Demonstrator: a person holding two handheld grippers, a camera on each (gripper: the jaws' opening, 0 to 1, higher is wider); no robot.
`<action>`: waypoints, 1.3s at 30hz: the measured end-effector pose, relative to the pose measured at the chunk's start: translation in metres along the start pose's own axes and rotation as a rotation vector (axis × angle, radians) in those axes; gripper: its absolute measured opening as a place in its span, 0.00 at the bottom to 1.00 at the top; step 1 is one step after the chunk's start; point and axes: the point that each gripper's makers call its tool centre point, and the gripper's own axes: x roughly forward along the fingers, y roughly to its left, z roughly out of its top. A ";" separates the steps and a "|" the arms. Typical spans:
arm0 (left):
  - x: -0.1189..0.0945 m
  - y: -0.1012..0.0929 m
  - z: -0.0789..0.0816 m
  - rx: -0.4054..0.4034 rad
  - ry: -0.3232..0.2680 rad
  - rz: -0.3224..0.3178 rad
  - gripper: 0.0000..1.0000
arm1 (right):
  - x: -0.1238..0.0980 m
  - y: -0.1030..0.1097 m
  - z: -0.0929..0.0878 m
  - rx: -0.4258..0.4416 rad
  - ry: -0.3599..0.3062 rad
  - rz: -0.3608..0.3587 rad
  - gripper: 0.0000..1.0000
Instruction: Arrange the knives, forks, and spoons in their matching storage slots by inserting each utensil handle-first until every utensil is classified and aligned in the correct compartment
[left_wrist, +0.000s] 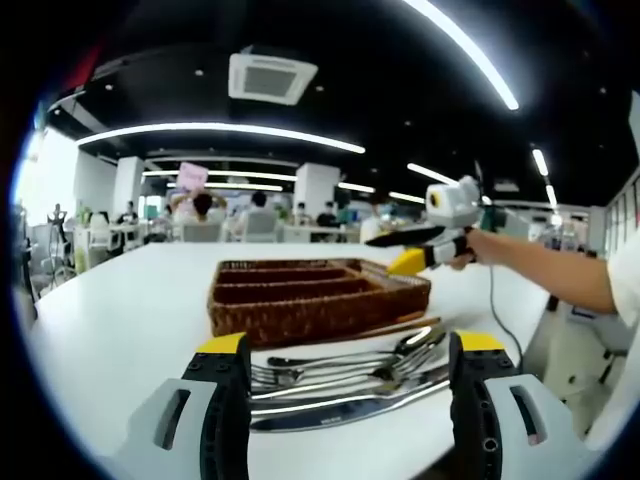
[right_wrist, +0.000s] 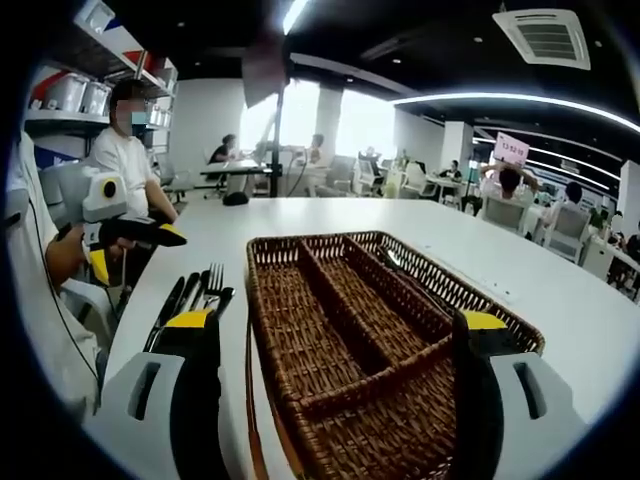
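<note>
Utensils (left_wrist: 345, 375) lie in a loose pile on the white table (left_wrist: 120, 320), just in front of the wicker tray (left_wrist: 310, 295) on its near side in the left gripper view. Forks (left_wrist: 275, 375) point their tines left, spoons (left_wrist: 415, 340) rest with their bowls toward the right, and a knife (left_wrist: 330, 408) lies flat at the front of the pile. A pair of wooden chopsticks (left_wrist: 400, 328) lies between the pile and the tray wall.

Left tool (left_wrist: 345, 395) hangs low over the pile with its yellow-tipped jaws wide apart, one on each side of the cutlery and gripping nothing. Right tool (left_wrist: 415, 262) is held above the tray's far right corner in a hand (left_wrist: 470, 250); whether its jaws are apart or together cannot be told there.

In the right gripper view the right tool (right_wrist: 340, 330) has its jaws spread and empty, framing the tray (right_wrist: 400, 300) from above. The tray shows long compartments split by woven dividers, with something metallic lying in the far right slot. The cutlery (right_wrist: 195, 290) sits on the table left of the tray, well clear of its wall. The left tool (right_wrist: 135, 235) appears at the left edge, gripped by the person.

Around the table stand chairs and desks with seated people (right_wrist: 505, 185), and a shelf (right_wrist: 70, 95) holds containers.
</note>
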 end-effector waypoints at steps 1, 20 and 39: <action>0.000 0.000 -0.001 -0.009 0.000 -0.003 0.82 | -0.003 0.002 0.000 0.002 -0.005 -0.007 1.00; 0.003 -0.004 -0.004 -0.017 0.006 -0.011 0.80 | -0.037 0.036 -0.015 0.048 -0.037 -0.030 0.98; 0.010 -0.011 -0.007 0.004 0.011 -0.031 0.78 | -0.068 0.053 -0.049 0.079 0.010 -0.140 1.00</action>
